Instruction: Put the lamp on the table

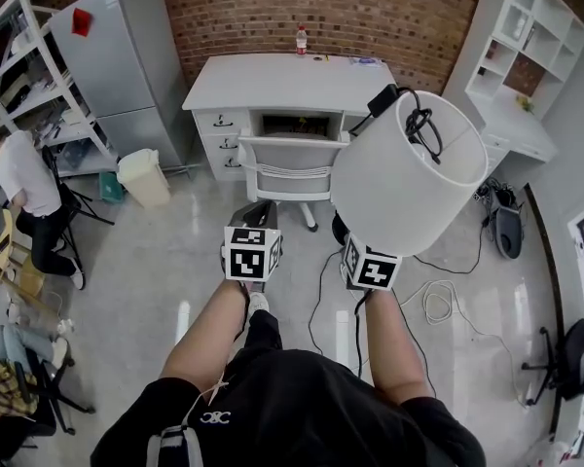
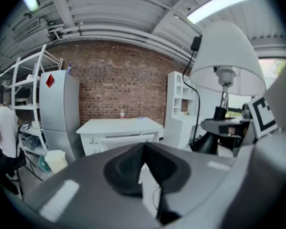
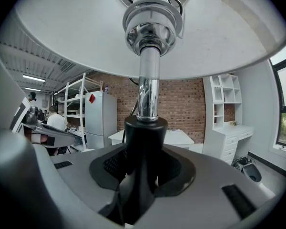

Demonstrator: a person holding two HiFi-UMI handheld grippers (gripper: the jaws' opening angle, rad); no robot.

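A lamp with a white drum shade (image 1: 409, 168) is held upright in front of me, its black cord looping over the shade's top. My right gripper (image 3: 142, 175) is shut on the lamp's black stem (image 3: 143, 142), below the chrome tube (image 3: 148, 89); its marker cube (image 1: 372, 269) shows under the shade. My left gripper (image 1: 258, 210) hangs beside it, shut and empty (image 2: 144, 149). In the left gripper view the lamp (image 2: 226, 56) stands at the right. The white table (image 1: 273, 81) stands ahead against the brick wall, a few steps away.
A white chair (image 1: 290, 168) is pushed under the table, and a bottle (image 1: 301, 39) stands at the table's back edge. A cream bin (image 1: 142, 176) and grey fridge (image 1: 117, 56) are left. White shelving (image 1: 521, 56) is right. Cables (image 1: 433, 300) lie on the floor. A person (image 1: 24, 178) sits far left.
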